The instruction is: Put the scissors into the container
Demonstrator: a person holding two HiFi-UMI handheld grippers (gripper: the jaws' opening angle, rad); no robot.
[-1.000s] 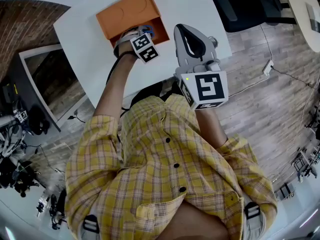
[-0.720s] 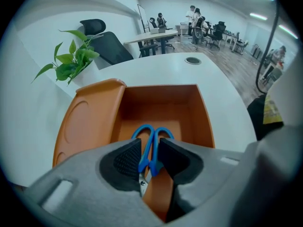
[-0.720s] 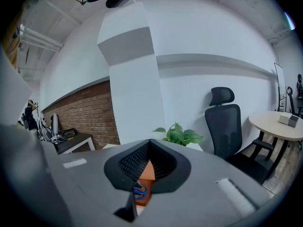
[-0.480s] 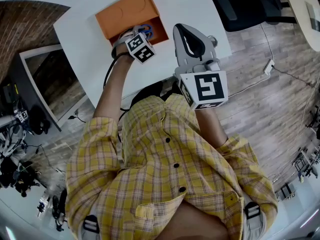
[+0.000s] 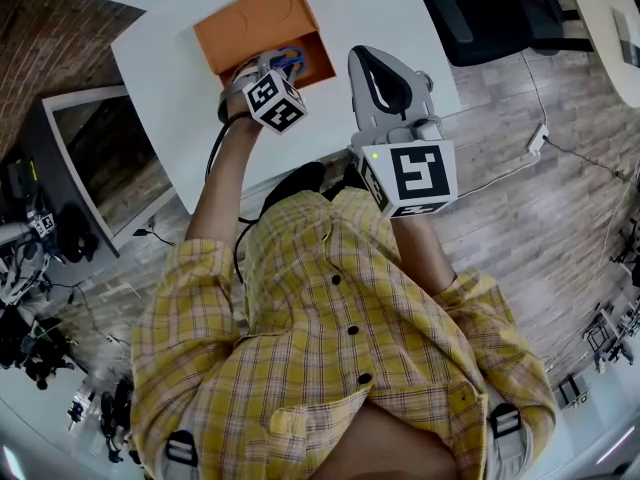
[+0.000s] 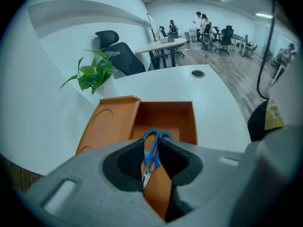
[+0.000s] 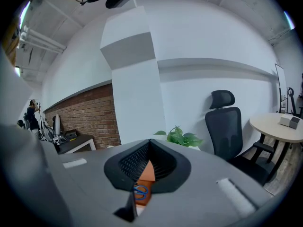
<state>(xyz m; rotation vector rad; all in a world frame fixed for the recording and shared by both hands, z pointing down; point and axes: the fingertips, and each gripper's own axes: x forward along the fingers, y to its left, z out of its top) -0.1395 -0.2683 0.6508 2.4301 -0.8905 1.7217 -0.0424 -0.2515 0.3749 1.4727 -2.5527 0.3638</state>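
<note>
Overhead, the orange container (image 5: 250, 26) sits on the white surface (image 5: 170, 78). The scissors (image 5: 290, 60) lie in its deeper half, just beyond the left gripper (image 5: 260, 69).

Along the left gripper's jaws, the scissors run lengthwise away, blue handles far, blades near. The jaws stand narrowly apart, have just been closing slightly, and are not pressing on the scissors.

Lastly, the right gripper (image 7: 150, 145) has its tips together, empty.
</note>
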